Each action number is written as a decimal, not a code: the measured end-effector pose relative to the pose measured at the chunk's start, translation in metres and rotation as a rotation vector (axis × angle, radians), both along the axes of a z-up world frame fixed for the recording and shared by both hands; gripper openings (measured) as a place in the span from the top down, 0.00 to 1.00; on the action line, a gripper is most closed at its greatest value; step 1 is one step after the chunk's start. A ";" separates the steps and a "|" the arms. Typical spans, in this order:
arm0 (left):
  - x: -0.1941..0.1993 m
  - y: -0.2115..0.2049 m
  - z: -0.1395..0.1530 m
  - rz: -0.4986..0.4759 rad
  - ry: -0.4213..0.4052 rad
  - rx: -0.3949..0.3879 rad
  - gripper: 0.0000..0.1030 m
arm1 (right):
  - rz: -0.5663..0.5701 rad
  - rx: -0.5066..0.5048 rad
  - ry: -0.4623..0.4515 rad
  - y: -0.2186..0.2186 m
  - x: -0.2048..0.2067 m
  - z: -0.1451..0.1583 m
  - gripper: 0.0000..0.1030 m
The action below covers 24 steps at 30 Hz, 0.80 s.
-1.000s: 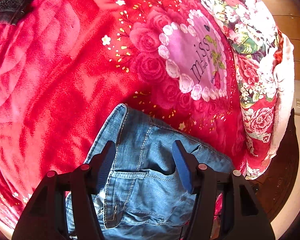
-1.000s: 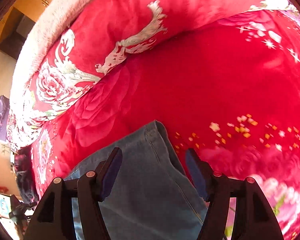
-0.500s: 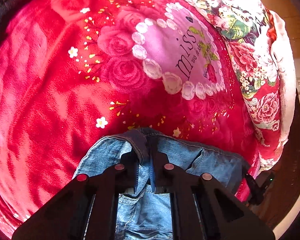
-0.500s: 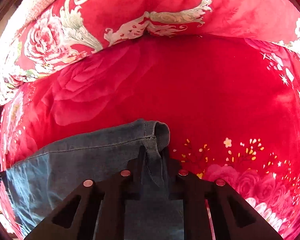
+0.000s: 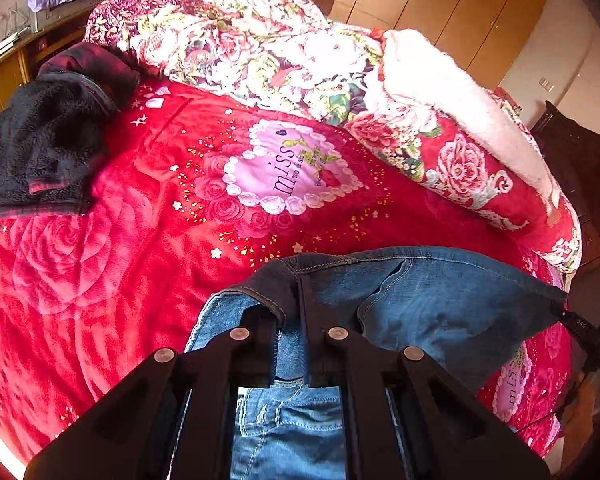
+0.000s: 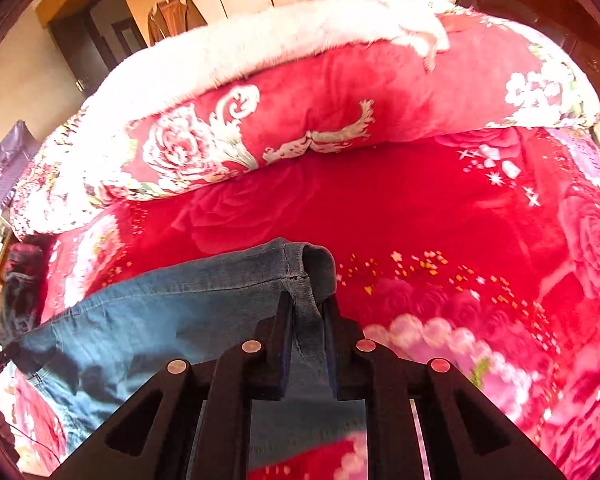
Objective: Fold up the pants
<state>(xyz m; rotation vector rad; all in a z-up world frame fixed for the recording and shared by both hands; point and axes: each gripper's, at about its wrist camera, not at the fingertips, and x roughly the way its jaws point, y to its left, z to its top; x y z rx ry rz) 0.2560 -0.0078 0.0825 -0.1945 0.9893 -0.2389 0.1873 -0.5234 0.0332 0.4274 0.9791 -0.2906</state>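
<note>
Left gripper (image 5: 290, 300) is clamped on a folded corner of the blue jeans (image 5: 432, 300); right gripper (image 6: 306, 312) has just closed on another hemmed edge, denim pinched between its fingers. Between them the jeans hang stretched above the red rose blanket (image 5: 120, 220) on the bed. Farther back lie a rolled floral quilt (image 5: 260, 48) and a dark fleece garment (image 5: 40, 140).
</note>
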 end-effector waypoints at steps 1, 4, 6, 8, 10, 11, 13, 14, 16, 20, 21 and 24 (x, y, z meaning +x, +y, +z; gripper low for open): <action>-0.013 0.005 0.006 0.003 -0.017 -0.013 0.94 | -0.003 0.002 -0.012 -0.001 -0.013 0.008 0.87; -0.054 0.022 0.017 0.011 -0.049 -0.068 0.94 | -0.015 0.000 -0.060 0.008 -0.065 0.030 0.87; -0.081 0.033 0.018 0.016 -0.058 -0.098 0.94 | -0.024 0.012 -0.080 0.011 -0.102 0.038 0.87; -0.107 0.043 0.010 0.020 -0.042 -0.133 0.94 | -0.032 0.026 -0.089 0.014 -0.140 0.040 0.87; -0.129 0.052 -0.009 0.021 0.002 -0.150 0.94 | -0.039 0.049 -0.086 0.020 -0.182 0.031 0.86; -0.139 0.055 -0.023 0.022 0.045 -0.158 0.94 | -0.045 0.061 -0.072 0.023 -0.203 0.024 0.83; -0.154 0.062 -0.059 0.031 0.164 -0.173 0.94 | -0.057 0.054 -0.005 0.032 -0.237 0.000 0.83; -0.160 0.066 -0.077 0.039 0.226 -0.186 0.94 | -0.059 0.062 0.029 0.035 -0.249 -0.012 0.83; -0.171 0.075 -0.102 0.071 0.327 -0.227 0.94 | -0.085 0.071 0.120 0.040 -0.275 -0.040 0.82; -0.194 0.090 -0.094 0.066 0.348 -0.291 0.93 | -0.173 0.123 0.139 0.039 -0.323 -0.053 0.63; -0.201 0.092 -0.087 0.064 0.336 -0.284 0.93 | -0.203 0.140 0.123 0.036 -0.335 -0.048 0.59; -0.214 0.099 -0.069 0.068 0.322 -0.323 0.91 | -0.254 0.204 0.047 0.030 -0.360 -0.029 0.47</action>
